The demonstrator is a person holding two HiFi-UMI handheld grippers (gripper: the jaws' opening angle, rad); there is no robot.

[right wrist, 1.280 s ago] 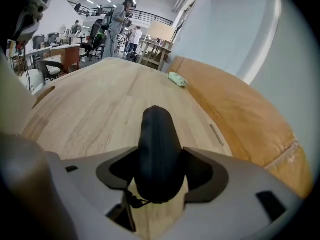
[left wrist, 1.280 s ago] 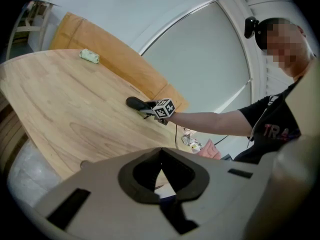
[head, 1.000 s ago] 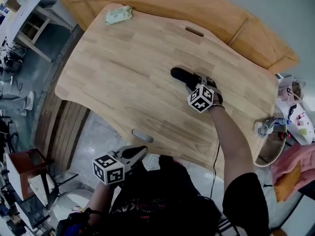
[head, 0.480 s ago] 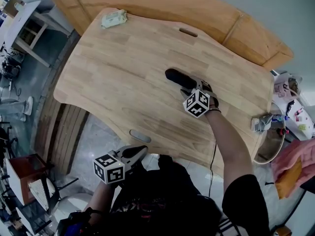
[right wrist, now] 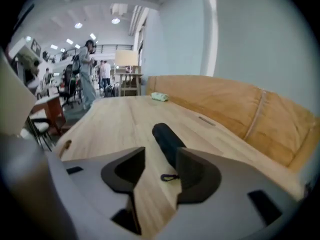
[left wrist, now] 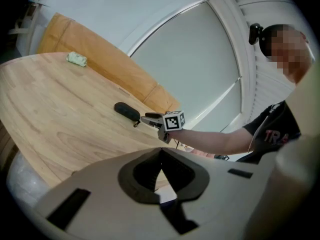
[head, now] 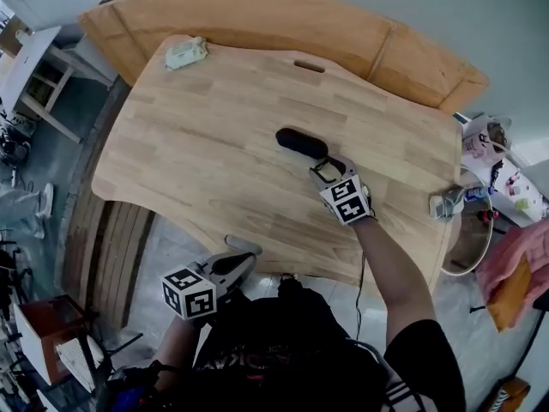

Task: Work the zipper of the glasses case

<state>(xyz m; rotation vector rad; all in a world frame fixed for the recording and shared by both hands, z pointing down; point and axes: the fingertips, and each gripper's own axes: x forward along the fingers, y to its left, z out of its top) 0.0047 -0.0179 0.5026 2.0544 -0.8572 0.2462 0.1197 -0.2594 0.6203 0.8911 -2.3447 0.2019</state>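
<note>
The left gripper [left wrist: 161, 155] has its jaws pressed together, empty. Beyond, a black glasses case [left wrist: 126, 111] lies on the wooden table [left wrist: 55, 119], well apart from a pale green packet [left wrist: 77, 59].

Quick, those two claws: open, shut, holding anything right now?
Left gripper: shut, empty.
Right gripper: open, jaws have just been closing; the pull loop of the glasses case lies between them, not gripped.

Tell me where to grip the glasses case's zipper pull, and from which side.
Probably pinch the cord loop lying on the table off the near end of the glasses case. Come from that end, along the case: the loop trails free there.
</note>
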